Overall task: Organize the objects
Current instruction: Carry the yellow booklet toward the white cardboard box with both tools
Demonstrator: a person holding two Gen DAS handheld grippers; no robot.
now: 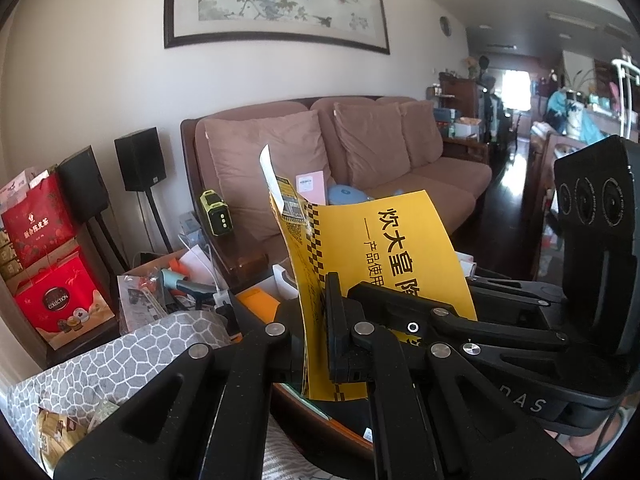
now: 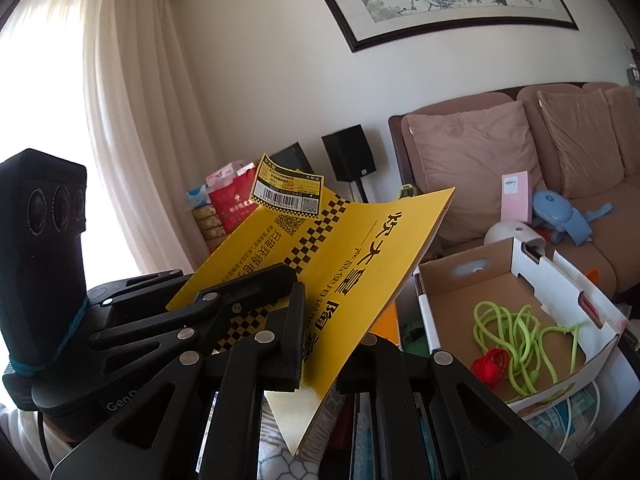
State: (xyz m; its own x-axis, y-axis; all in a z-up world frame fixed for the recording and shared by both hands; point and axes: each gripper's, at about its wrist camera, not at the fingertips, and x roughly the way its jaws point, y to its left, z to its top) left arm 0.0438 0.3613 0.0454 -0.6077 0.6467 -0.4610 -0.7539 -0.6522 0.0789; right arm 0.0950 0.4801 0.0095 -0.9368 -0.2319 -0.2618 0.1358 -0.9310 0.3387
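A yellow instruction booklet [image 1: 384, 248] with black Chinese lettering and a checkered strip is held up in the air, above the clutter. My left gripper [image 1: 316, 340] is shut on its lower edge. In the right wrist view the same booklet [image 2: 360, 264] is tilted, with a barcode tag [image 2: 286, 192] clipped at its top. My right gripper [image 2: 316, 344] is shut on its lower part. The other gripper also pinches the booklet in each view: the right one in the left wrist view [image 1: 440, 312], the left one in the right wrist view [image 2: 256, 280].
An open cardboard box [image 2: 448, 304] with a green cord [image 2: 520, 340] and a red item stands at right. A brown sofa [image 1: 360, 140] with cushions lies behind. A grey patterned bag [image 1: 120, 356], red gift boxes [image 1: 56, 304], speakers [image 1: 140, 160] and a cluttered box sit at left.
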